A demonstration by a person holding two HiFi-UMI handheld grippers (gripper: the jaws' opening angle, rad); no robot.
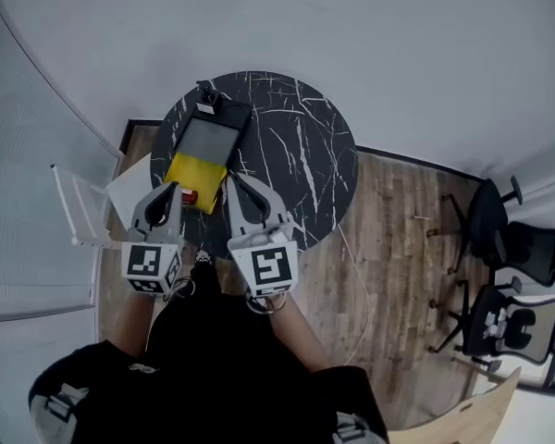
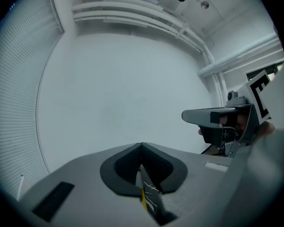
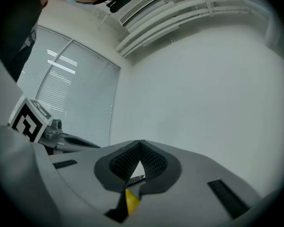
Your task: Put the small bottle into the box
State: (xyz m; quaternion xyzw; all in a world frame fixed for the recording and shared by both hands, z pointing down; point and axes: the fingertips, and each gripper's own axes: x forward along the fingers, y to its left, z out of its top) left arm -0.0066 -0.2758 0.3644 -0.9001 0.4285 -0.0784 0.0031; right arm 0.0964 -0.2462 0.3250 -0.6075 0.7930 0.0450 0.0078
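An open box (image 1: 206,135) with a dark rim, a grey inside and a yellow flap (image 1: 195,171) lies on the left part of the round black marble table (image 1: 296,146). A small red thing (image 1: 189,196), perhaps the small bottle, sits at the flap's near edge. My left gripper (image 1: 171,189) is shut just left of it, with nothing visible between the jaws. The right gripper (image 1: 231,181) is shut beside the flap's right corner. In both gripper views the jaws meet at their tips, left (image 2: 141,145) and right (image 3: 141,143), against a white wall.
A white wire rack (image 1: 74,206) and a white sheet (image 1: 129,185) sit left of the table. Black office chairs (image 1: 513,248) stand on the wooden floor at the right. A pale wooden board (image 1: 472,414) shows at the bottom right. A thin cable (image 1: 356,266) trails over the floor.
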